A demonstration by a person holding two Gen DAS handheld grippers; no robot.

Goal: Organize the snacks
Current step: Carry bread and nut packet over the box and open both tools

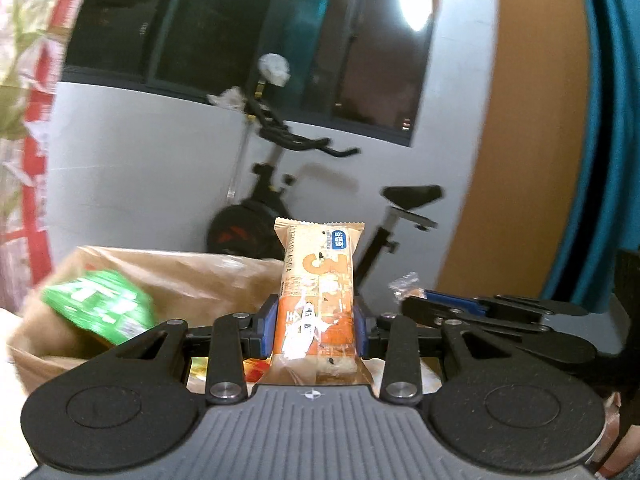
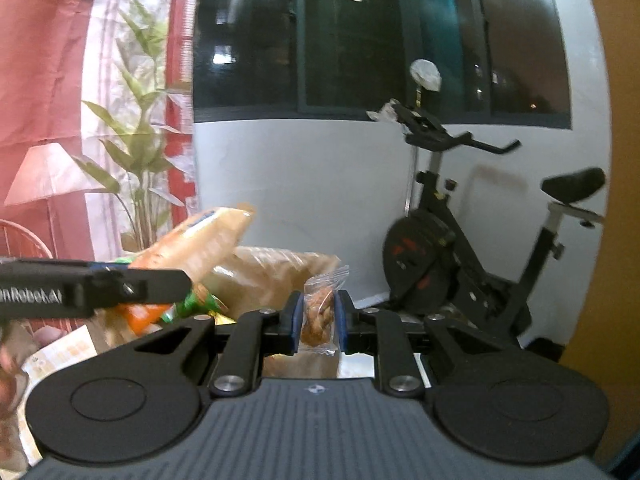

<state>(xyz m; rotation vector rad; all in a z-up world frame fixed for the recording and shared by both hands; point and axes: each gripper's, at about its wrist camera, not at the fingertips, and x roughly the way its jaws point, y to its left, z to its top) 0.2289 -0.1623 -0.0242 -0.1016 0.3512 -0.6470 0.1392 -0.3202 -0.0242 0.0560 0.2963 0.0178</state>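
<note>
My left gripper [image 1: 316, 326] is shut on an orange snack bar [image 1: 318, 280] held upright above an open brown paper bag [image 1: 180, 276]. A green snack packet [image 1: 100, 304] sticks out of the bag at the left. My right gripper [image 2: 317, 320] is shut on a small clear packet of brown snacks [image 2: 319, 308]. In the right wrist view the left gripper [image 2: 88, 286] comes in from the left with the orange bar [image 2: 200, 240], over the bag [image 2: 276, 272]. The right gripper's fingers [image 1: 480, 306] and clear packet [image 1: 406, 286] show in the left wrist view at the right.
A black exercise bike [image 2: 460, 248] stands against the white wall behind the bag. A dark window [image 2: 360, 40] is above. A curtain with a plant print [image 2: 132, 120] hangs at the left. More snack packets [image 2: 60, 352] lie at the lower left.
</note>
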